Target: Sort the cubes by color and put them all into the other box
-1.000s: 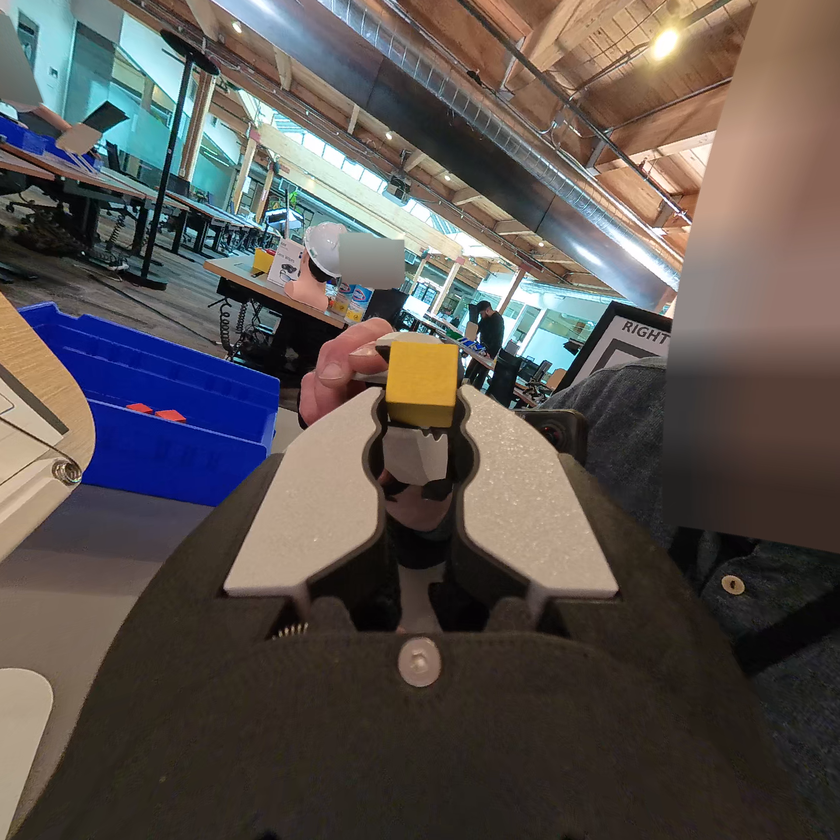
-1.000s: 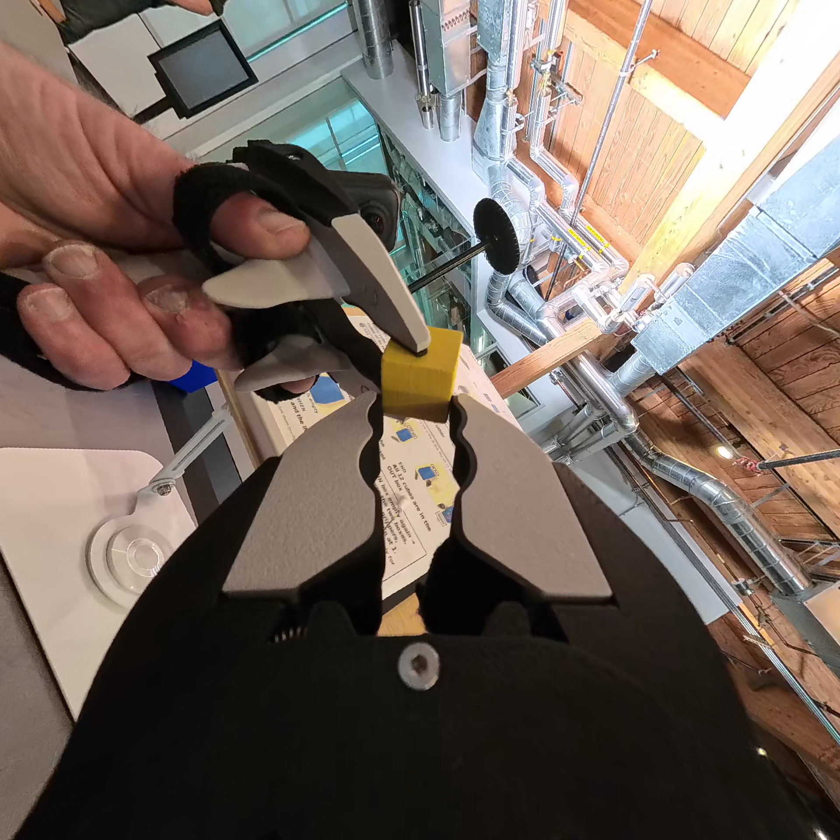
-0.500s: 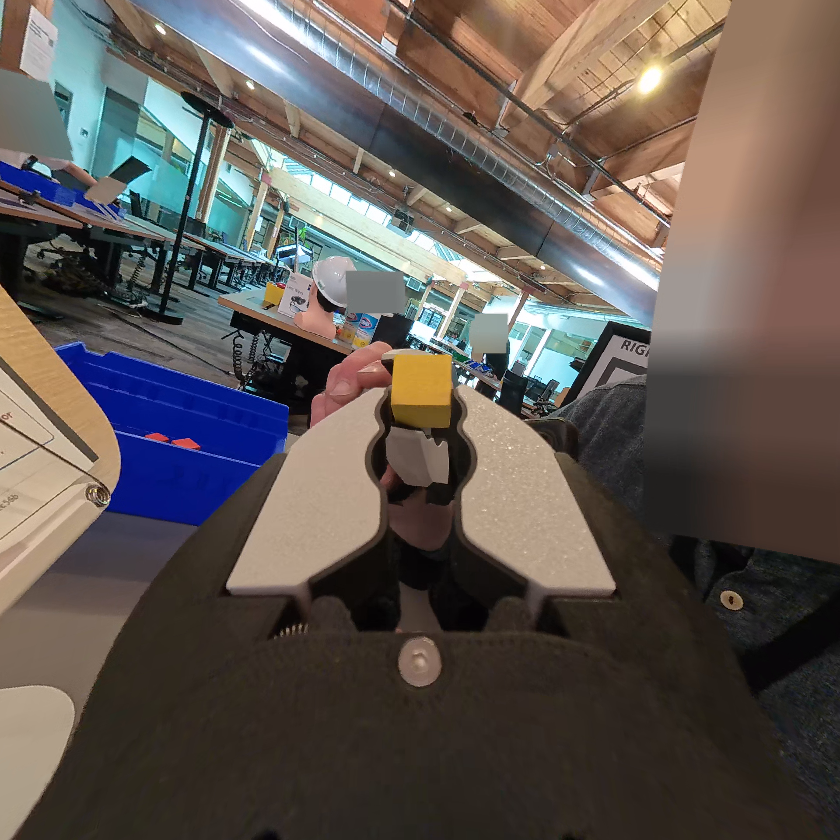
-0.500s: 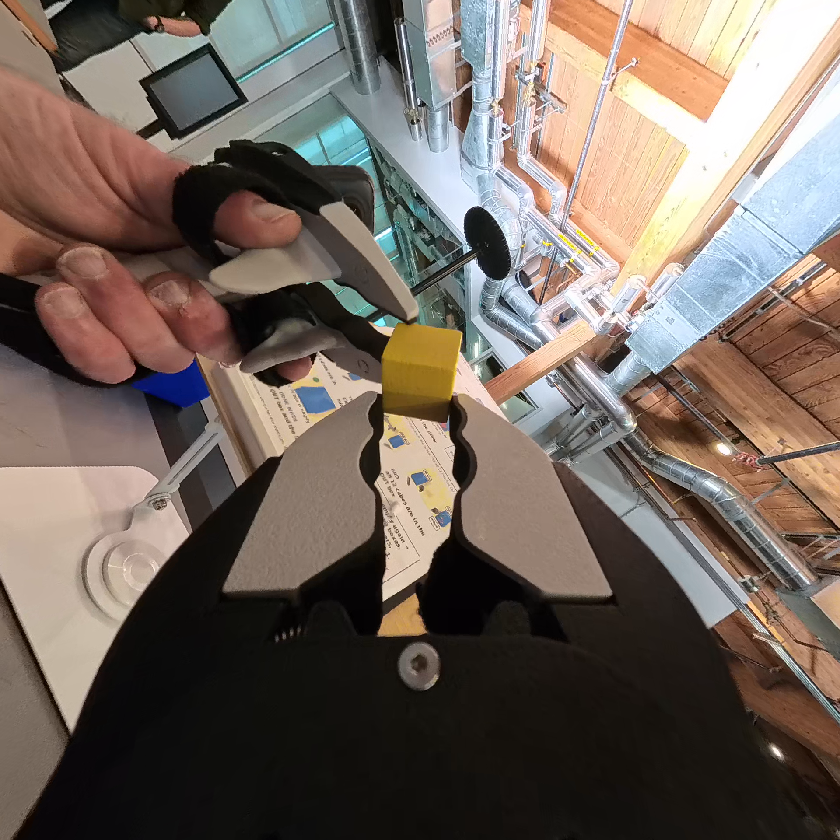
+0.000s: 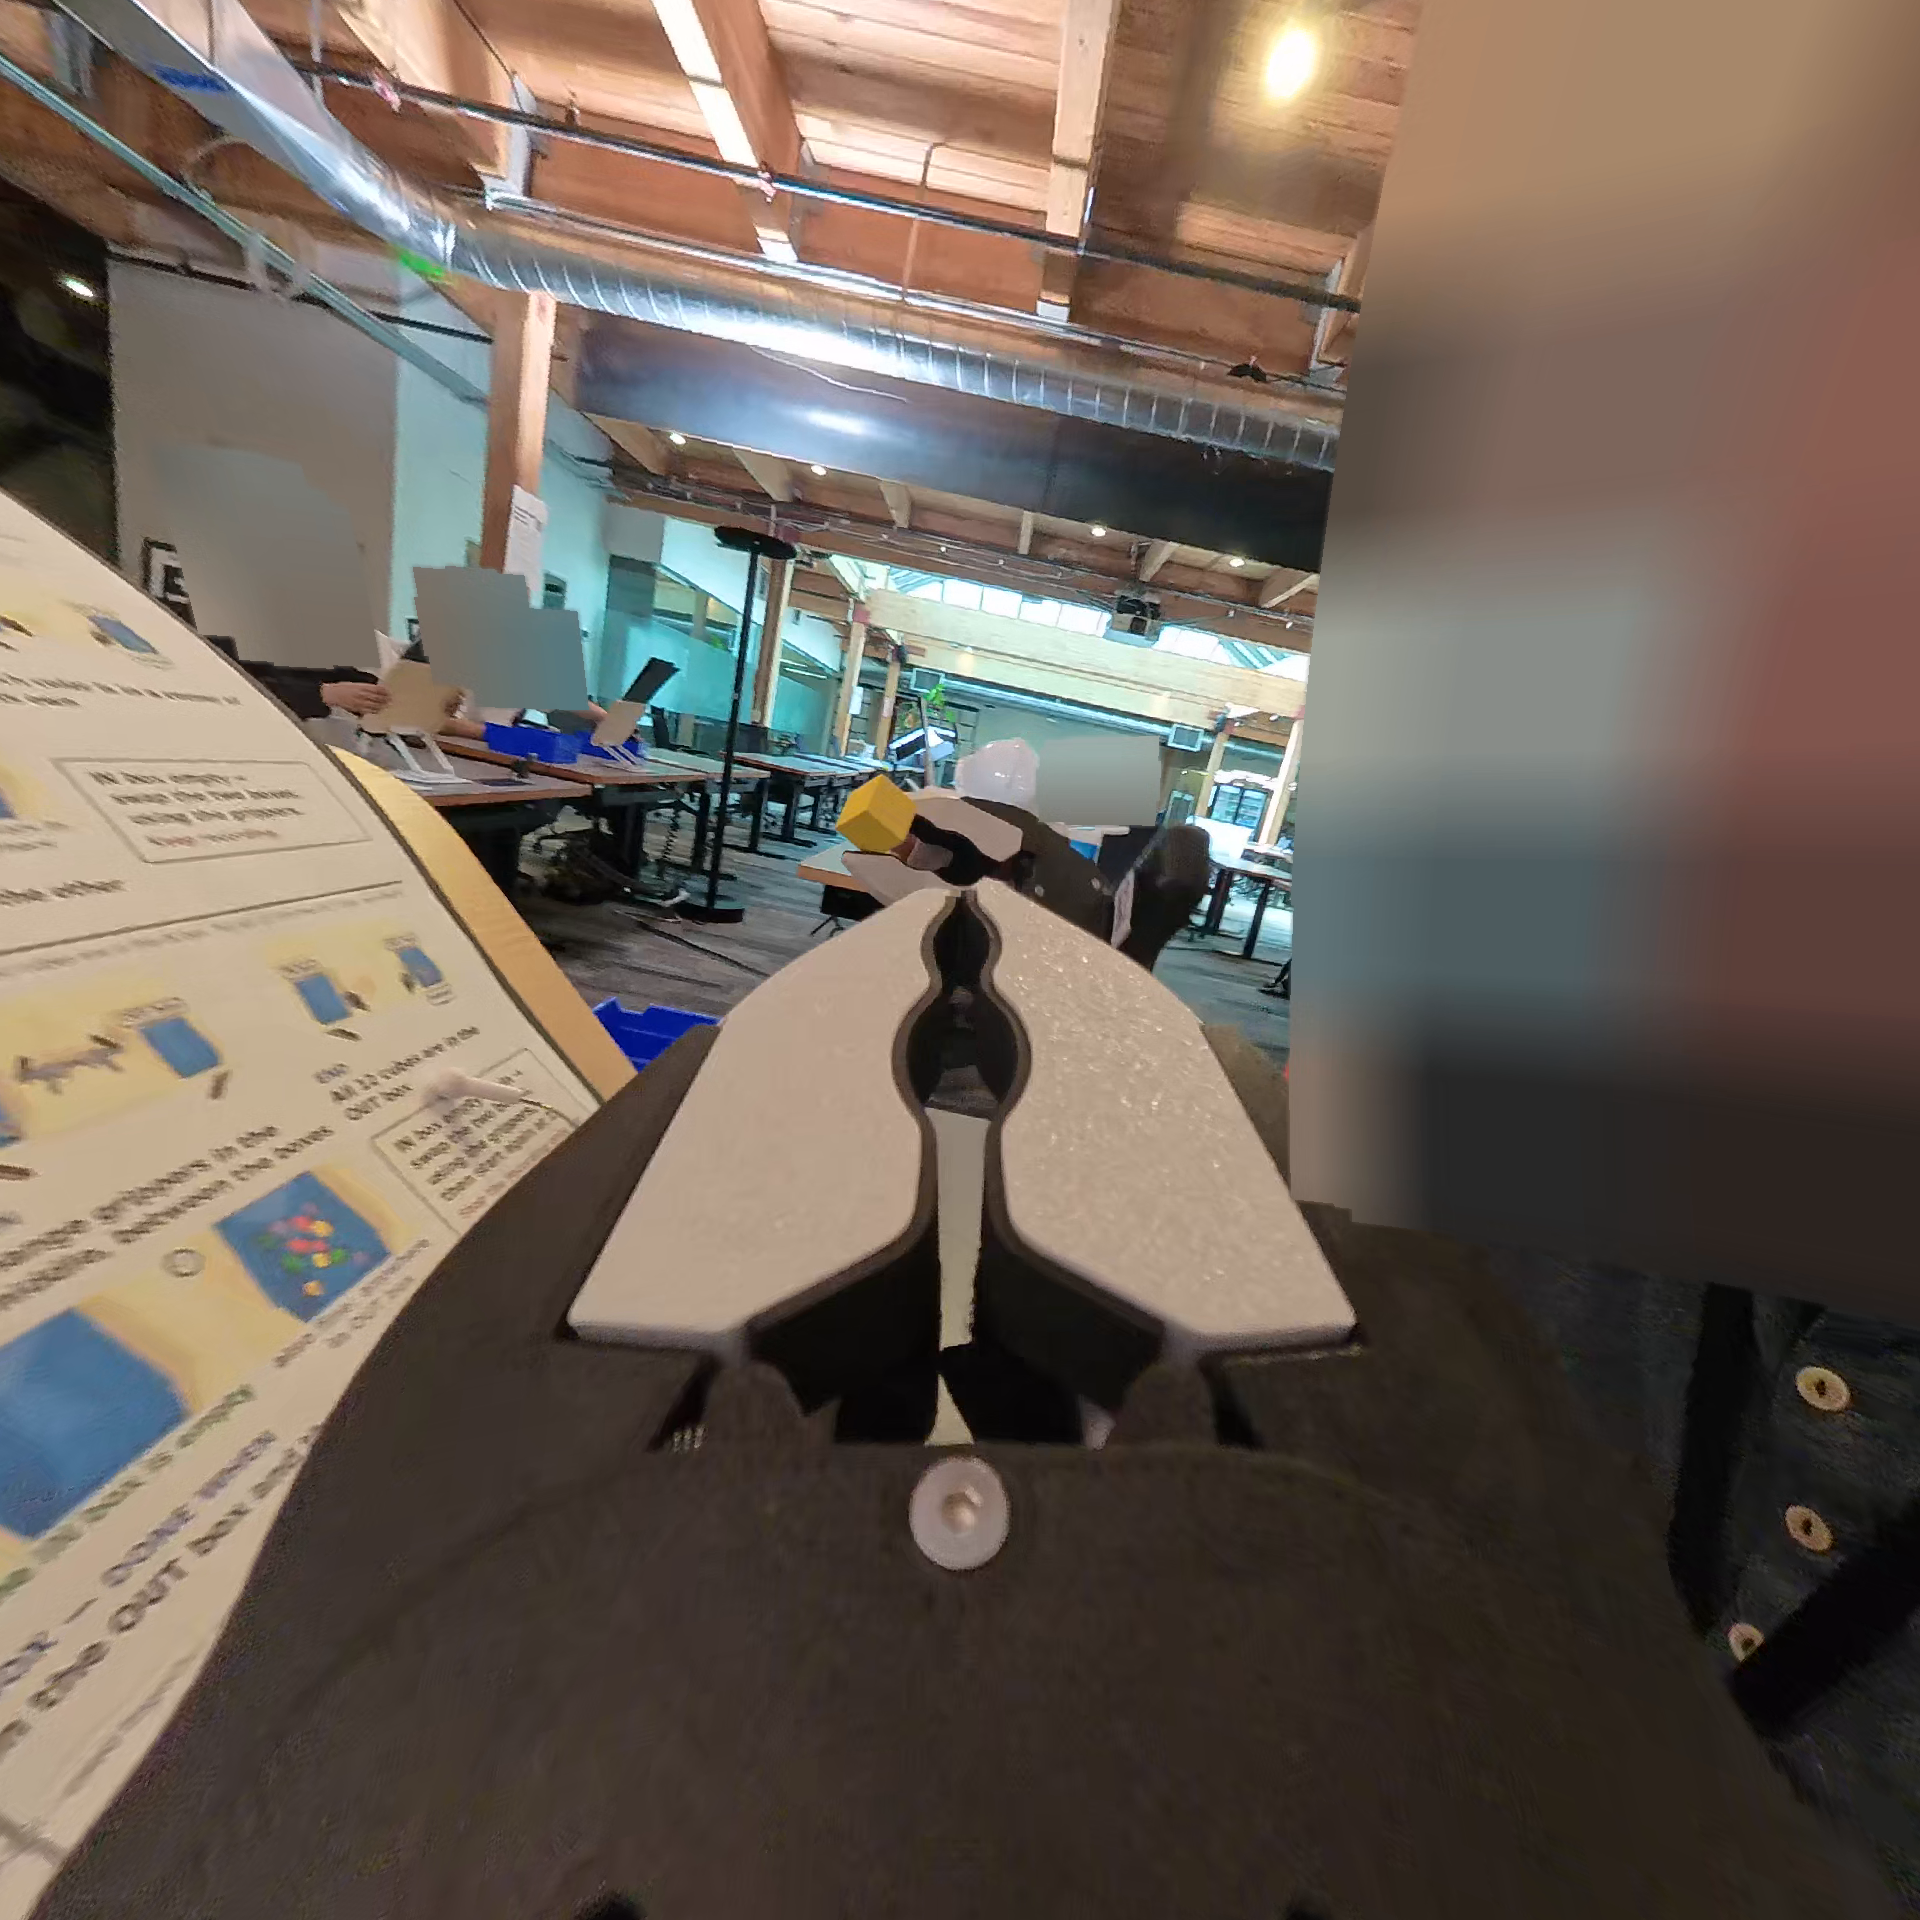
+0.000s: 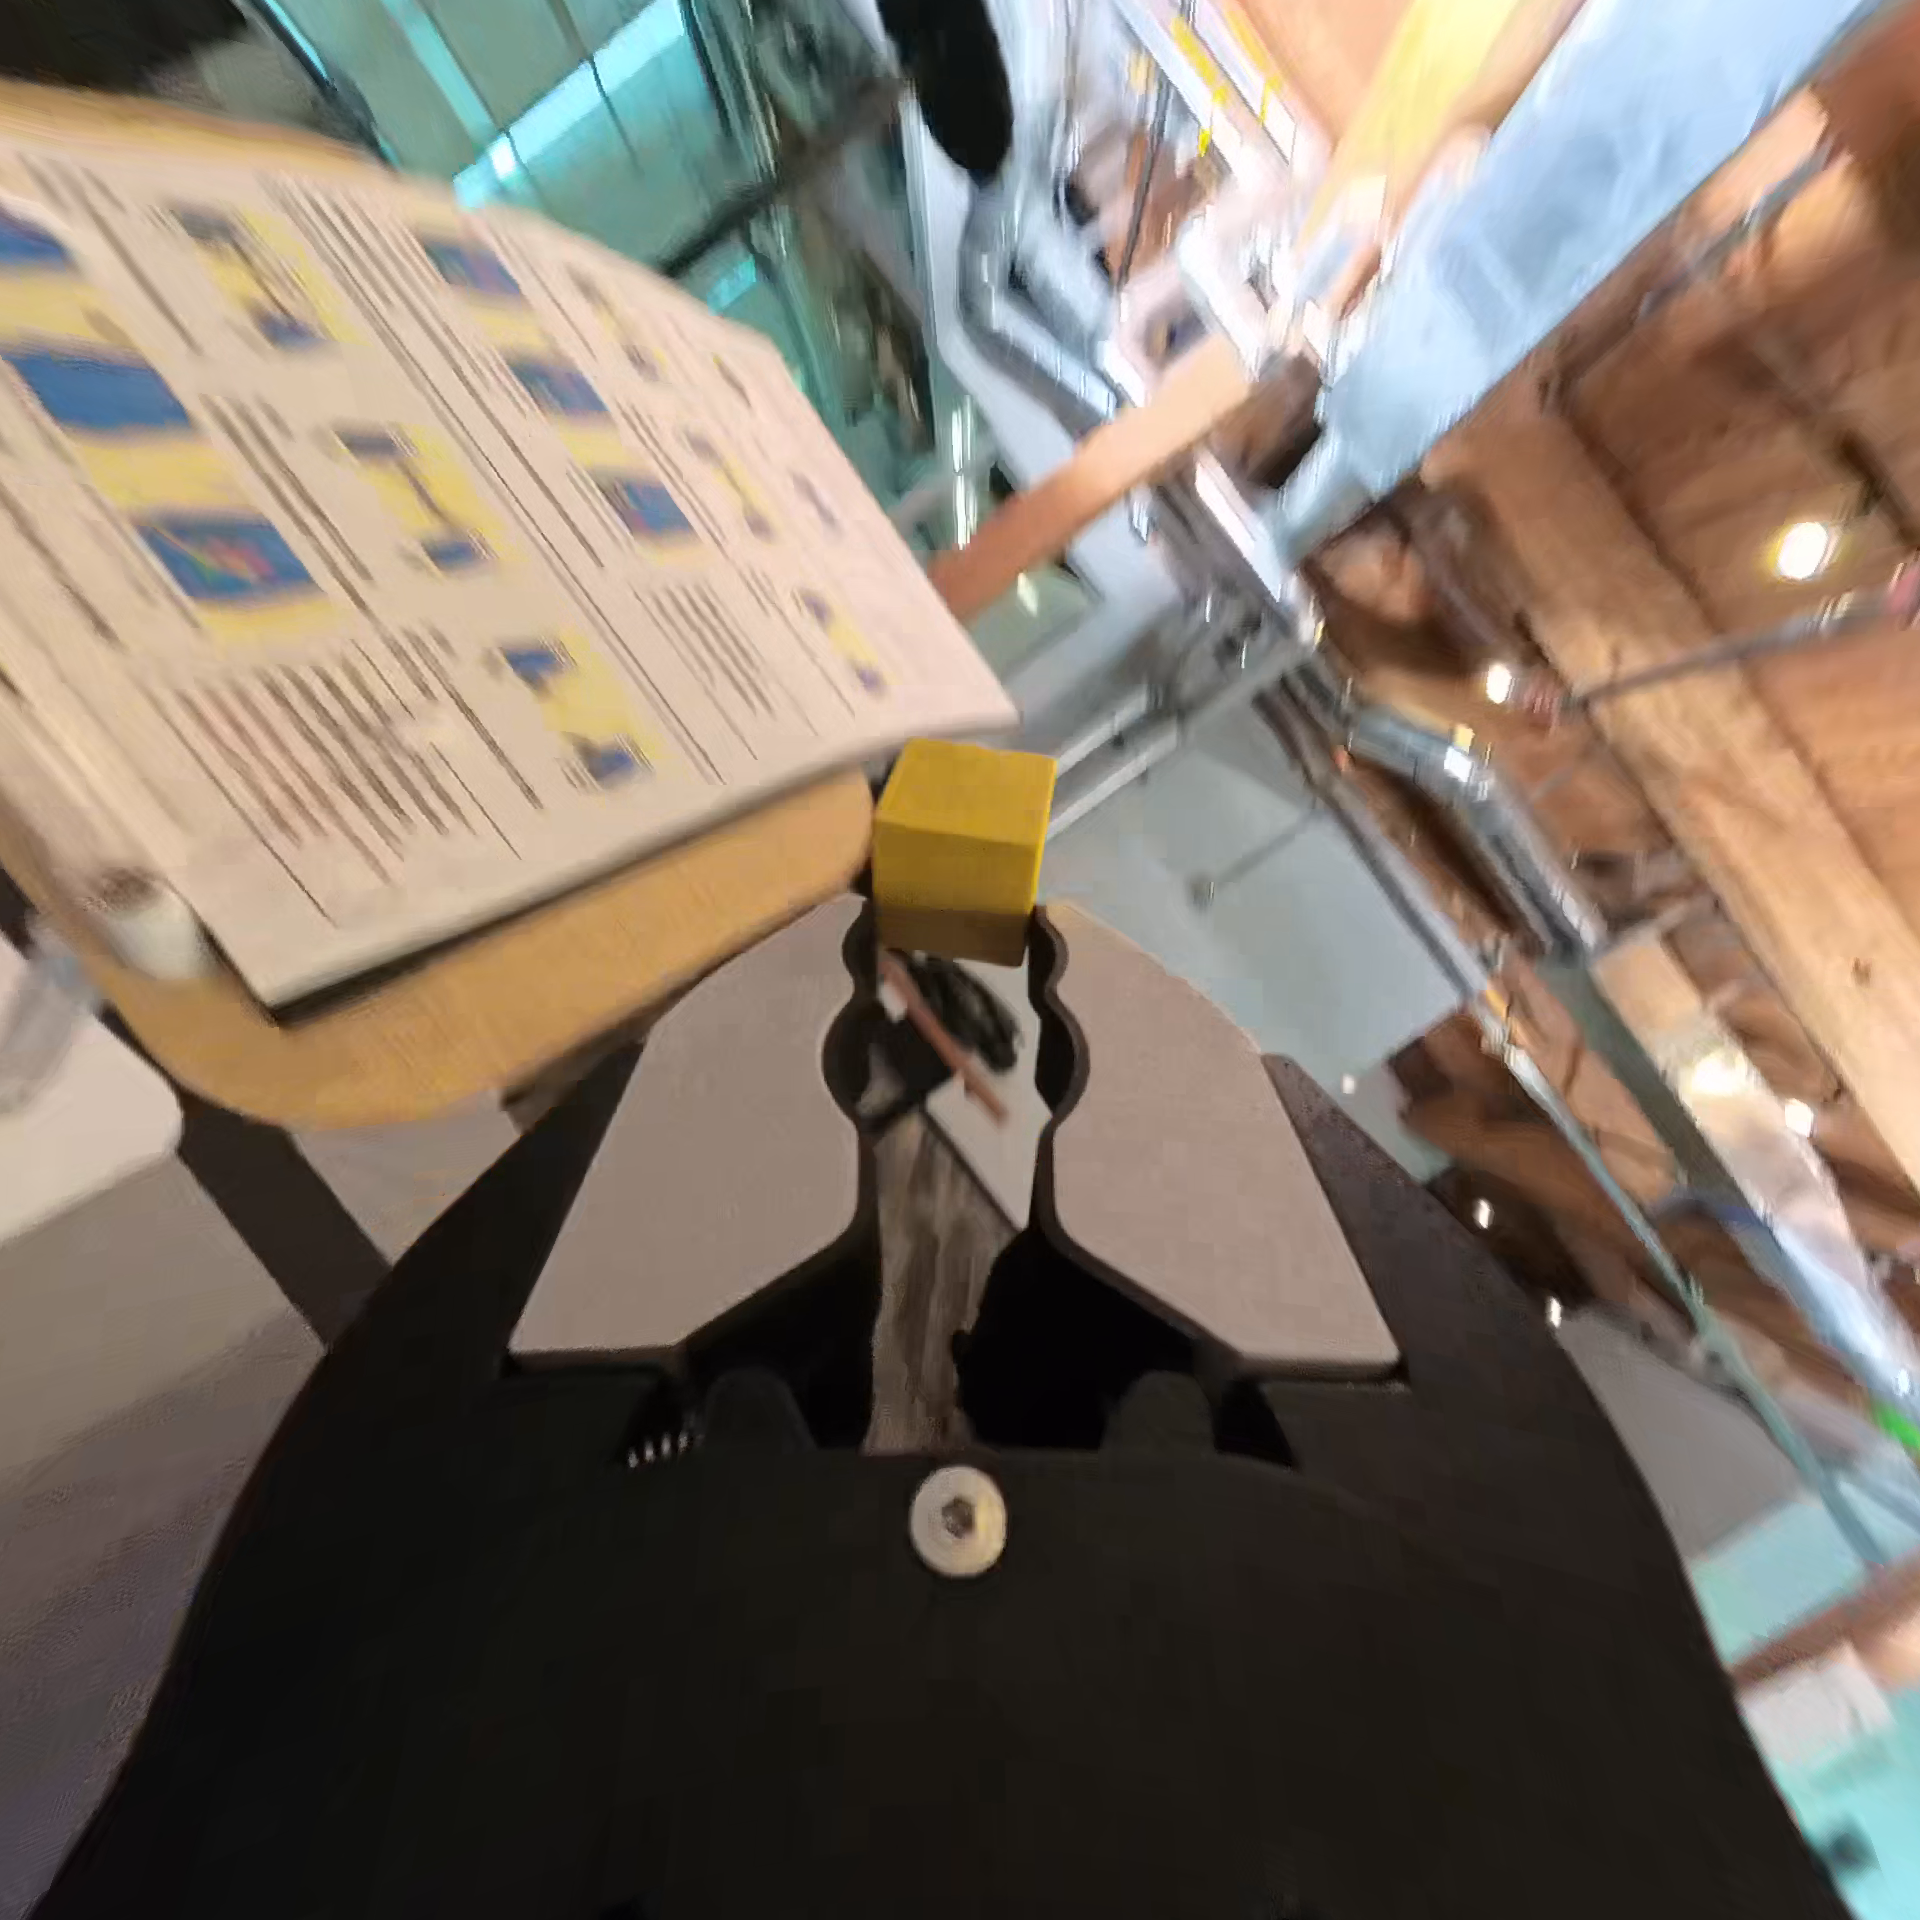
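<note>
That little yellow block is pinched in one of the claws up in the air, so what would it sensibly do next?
Probably lower the right gripper toward a blue box on the table: it pinches the yellow cube at its fingertips, high up, while the left gripper is shut on nothing.

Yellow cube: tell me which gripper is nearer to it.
Right. The right gripper holds the cube between its fingers; the left gripper, fingers shut with nothing between them, sits apart, the cube beyond its tips.

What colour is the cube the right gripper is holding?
Yellow. The cube shows best in the right wrist view, pinched at the right gripper tips.
</note>
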The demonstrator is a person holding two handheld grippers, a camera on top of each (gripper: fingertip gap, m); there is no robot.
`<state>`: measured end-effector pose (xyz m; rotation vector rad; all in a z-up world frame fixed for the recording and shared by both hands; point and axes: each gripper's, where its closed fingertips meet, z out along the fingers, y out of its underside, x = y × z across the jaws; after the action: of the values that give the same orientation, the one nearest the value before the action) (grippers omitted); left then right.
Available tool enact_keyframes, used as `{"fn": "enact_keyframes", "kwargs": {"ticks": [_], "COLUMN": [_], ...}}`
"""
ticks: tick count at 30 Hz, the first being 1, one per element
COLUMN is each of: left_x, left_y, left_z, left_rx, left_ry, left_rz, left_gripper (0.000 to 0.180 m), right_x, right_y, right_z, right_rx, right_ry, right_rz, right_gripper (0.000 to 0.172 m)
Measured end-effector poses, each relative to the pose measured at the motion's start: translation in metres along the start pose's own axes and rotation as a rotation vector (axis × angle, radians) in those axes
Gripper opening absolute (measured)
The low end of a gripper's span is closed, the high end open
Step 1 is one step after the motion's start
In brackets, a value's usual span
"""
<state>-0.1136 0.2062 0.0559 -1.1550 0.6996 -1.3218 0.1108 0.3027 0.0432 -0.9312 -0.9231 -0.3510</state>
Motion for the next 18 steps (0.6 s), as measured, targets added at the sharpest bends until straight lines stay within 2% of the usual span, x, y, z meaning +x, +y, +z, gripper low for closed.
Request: {"fn": "enact_keyframes", "kwargs": {"ticks": [3, 5, 8, 12, 16, 18], "left_x": [-0.002, -0.005, -0.011, -0.017, -0.027, -0.036], "left_y": [-0.006, -0.008, -0.007, -0.003, 0.000, 0.001], "left_z": [-0.007, -0.010, -0.012, -0.014, -0.018, -0.024], "left_rx": [-0.013, -0.013, -0.016, -0.030, -0.060, -0.085], "left_ry": [-0.022, -0.043, -0.062, -0.074, -0.112, -0.146], "left_rz": [0.032, 0.043, 0.031, 0.025, 0.038, 0.054], "left_gripper": [0.000, 0.000, 0.000, 0.000, 0.000, 0.000], "right_x": [0.025, 0.018, 0.003, -0.031, -0.073, -0.084], "right_y": [0.078, 0.131, 0.194, 0.252, 0.283, 0.307], "right_z": [-0.005, -0.014, -0.028, -0.049, -0.059, -0.065], "right_rx": [-0.271, -0.452, -0.666, -0.891, -0.989, -1.054], "right_ry": [-0.042, -0.152, -0.256, -0.401, -0.540, -0.547], "right_rz": [0.008, 0.019, 0.080, 0.119, 0.218, 0.190], "right_gripper": [0.028, 0.028, 0.029, 0.029, 0.028, 0.028]}}
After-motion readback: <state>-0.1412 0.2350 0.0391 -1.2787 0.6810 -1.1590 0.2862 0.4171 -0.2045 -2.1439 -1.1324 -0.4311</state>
